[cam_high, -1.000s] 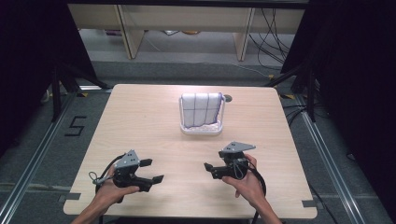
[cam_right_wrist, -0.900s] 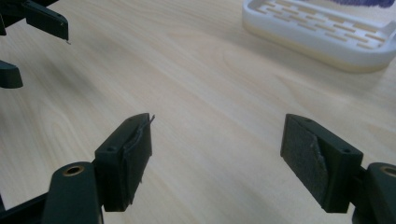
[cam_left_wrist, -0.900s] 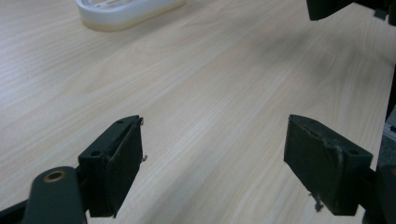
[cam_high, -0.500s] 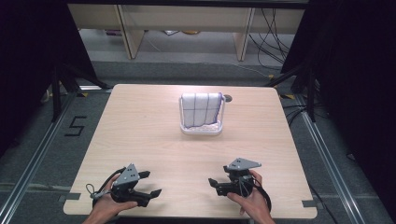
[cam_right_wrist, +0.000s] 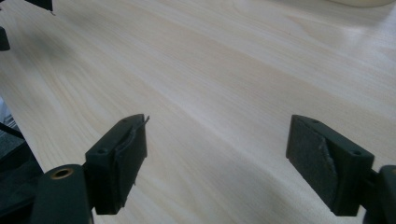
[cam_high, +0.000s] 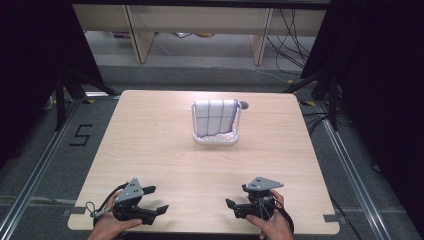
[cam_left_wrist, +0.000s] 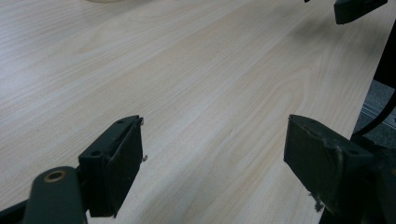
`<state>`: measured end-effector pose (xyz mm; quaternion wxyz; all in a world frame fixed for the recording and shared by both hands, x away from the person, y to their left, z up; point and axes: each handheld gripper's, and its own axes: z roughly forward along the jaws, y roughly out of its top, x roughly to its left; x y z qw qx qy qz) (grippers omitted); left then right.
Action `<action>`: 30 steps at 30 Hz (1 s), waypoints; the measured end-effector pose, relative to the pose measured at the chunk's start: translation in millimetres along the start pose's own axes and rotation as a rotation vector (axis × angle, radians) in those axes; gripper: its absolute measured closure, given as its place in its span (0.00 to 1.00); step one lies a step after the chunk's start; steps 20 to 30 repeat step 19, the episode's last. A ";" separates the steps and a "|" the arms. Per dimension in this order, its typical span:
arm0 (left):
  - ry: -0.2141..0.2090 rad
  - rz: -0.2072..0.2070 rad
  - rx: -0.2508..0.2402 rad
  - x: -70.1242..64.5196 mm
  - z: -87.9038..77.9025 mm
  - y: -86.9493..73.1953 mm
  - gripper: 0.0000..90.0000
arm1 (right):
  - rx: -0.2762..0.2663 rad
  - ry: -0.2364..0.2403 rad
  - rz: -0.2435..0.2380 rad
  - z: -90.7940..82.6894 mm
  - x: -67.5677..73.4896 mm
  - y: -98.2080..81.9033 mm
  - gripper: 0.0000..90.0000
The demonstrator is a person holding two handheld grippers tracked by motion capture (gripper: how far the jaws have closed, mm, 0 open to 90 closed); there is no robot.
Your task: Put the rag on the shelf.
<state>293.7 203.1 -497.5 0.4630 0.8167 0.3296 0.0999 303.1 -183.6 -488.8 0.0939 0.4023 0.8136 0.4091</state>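
Folded cloth (cam_high: pixel 215 117) in white rack (cam_high: pixel 216 140); floor marking "5" (cam_high: pixel 81 135).

I see a pale beige worktop (cam_high: pixel 165 145) with fine wood grain. At twelve o'clock on it stands a white rack (cam_high: pixel 216 140), and over it a white cloth (cam_high: pixel 215 116) checked with thin dark lines and edged in purple. My left gripper (cam_high: pixel 156 201) and right gripper (cam_high: pixel 236 198) are black, each topped with a grey plate. The floor (cam_high: pixel 45 150) is grey with a black "5".

Two grippers, left gripper (cam_high: pixel 152 210) and right gripper (cam_high: pixel 234 205). One white rack (cam_high: pixel 216 140) holds one folded cloth (cam_high: pixel 214 117). One surface (cam_high: pixel 150 145).
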 end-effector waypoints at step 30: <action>-0.023 -0.042 -0.018 5.4 4.0 -3.7 0.21 | 0.041 -0.038 -0.031 0.5 0.3 -3.8 0.21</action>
